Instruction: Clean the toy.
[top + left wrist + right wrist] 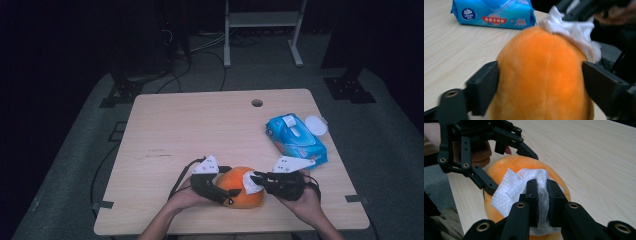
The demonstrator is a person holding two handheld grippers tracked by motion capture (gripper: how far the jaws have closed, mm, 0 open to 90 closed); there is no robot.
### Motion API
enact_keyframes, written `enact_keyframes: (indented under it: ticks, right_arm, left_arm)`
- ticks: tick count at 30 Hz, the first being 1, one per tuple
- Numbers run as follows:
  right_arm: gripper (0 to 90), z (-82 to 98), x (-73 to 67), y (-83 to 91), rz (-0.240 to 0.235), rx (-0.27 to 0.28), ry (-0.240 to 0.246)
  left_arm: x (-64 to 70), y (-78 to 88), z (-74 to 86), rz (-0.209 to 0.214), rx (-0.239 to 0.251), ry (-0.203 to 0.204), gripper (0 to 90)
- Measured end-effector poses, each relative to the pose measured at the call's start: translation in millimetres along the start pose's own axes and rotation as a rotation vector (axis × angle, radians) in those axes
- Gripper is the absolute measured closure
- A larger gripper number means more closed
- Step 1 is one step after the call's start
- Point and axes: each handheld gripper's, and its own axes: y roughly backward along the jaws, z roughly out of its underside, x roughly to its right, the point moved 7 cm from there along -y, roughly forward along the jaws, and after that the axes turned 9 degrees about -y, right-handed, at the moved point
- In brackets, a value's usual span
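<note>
Pale wood grain runs across the desk (200,125), where we see an orange plush toy (241,192) lying near the front edge, with a blue pack of wet wipes (296,139) well apart at the right, its round white lid (316,125) flipped open beside it. Our left tongs (220,192) straddle the plush toy, their jaws set against its two flanks in the left gripper view, though we cannot tell whether they press. Our right tongs (542,202) are pinched tight on a white wet wipe (517,186), which lies spread on top of the toy.
</note>
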Motion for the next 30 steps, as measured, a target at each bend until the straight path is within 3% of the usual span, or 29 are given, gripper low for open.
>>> enact_keyframes:
  ticks: [4, 5, 9, 13, 15, 17, 20, 21, 23, 24, 26, 28, 29, 30]
  right_arm:
    - [80.1, 0.6, 6.3, 4.7, -0.008, 0.007, -0.02]
    - [80.1, 2.8, 17.2, 10.1, 0.016, 0.011, -0.034]
    - [80.1, 8.8, 33.5, 15.6, 0.038, 0.007, -0.088]
    - [80.1, 10.5, 30.0, 12.1, 0.02, -0.005, -0.085]
    - [80.1, 10.5, 24.2, 8.4, 0.012, -0.012, -0.069]
    - [80.2, 8.7, 20.8, 7.7, 0.007, -0.009, -0.063]
    - [80.3, 4.7, 18.1, 8.5, 0.019, 0.004, -0.057]
    - [80.3, 4.7, 18.1, 8.5, 0.019, 0.004, -0.057]
    - [80.6, -1.5, 18.7, 11.4, 0.043, 0.03, -0.054]
    - [80.5, -4.1, 19.9, 13.0, 0.053, 0.045, -0.054]
    - [80.5, -11.1, 22.7, 18.7, 0.06, 0.079, -0.065]
    - [80.5, -12.7, 23.4, 19.9, 0.061, 0.089, -0.067]
    - [80.3, -10.7, 22.7, 18.2, 0.05, 0.082, -0.069]
    - [80.2, -9.0, 21.5, 16.4, 0.045, 0.077, -0.07]
  left_arm:
    - [1.3, 2.1, -0.2, -0.005, -0.014, -0.02, 24.9]
    - [1.8, 2.6, 0.8, -0.007, -0.009, -0.019, 24.9]
    - [1.6, 6.3, 3.6, 0.007, -0.012, -0.028, 24.9]
    - [2.5, 9.0, 3.4, 0.025, -0.015, -0.025, 20.0]
    - [-0.7, 7.7, 3.9, 0.01, -0.038, 0.0, 10.9]
    - [-0.3, 6.1, 5.7, 0.024, -0.036, 0.023, 9.3]
    - [2.5, 6.7, -0.1, -0.014, -0.02, -0.044, 26.1]
    - [2.5, 6.7, -0.1, -0.014, -0.02, -0.044, 31.8]
    - [3.1, 6.3, -11.2, -0.089, 0.026, -0.104, 37.0]
    - [2.6, 6.0, -15.0, -0.123, 0.037, -0.135, 37.4]
    - [2.5, 4.0, -17.7, -0.132, 0.054, -0.146, 36.6]
    - [2.9, 2.4, -16.3, -0.127, 0.043, -0.153, 34.2]
    - [5.8, -3.3, -9.6, -0.109, 0.0, -0.182, 32.7]
    - [5.8, -3.3, -9.6, -0.109, 0.0, -0.182, 31.4]
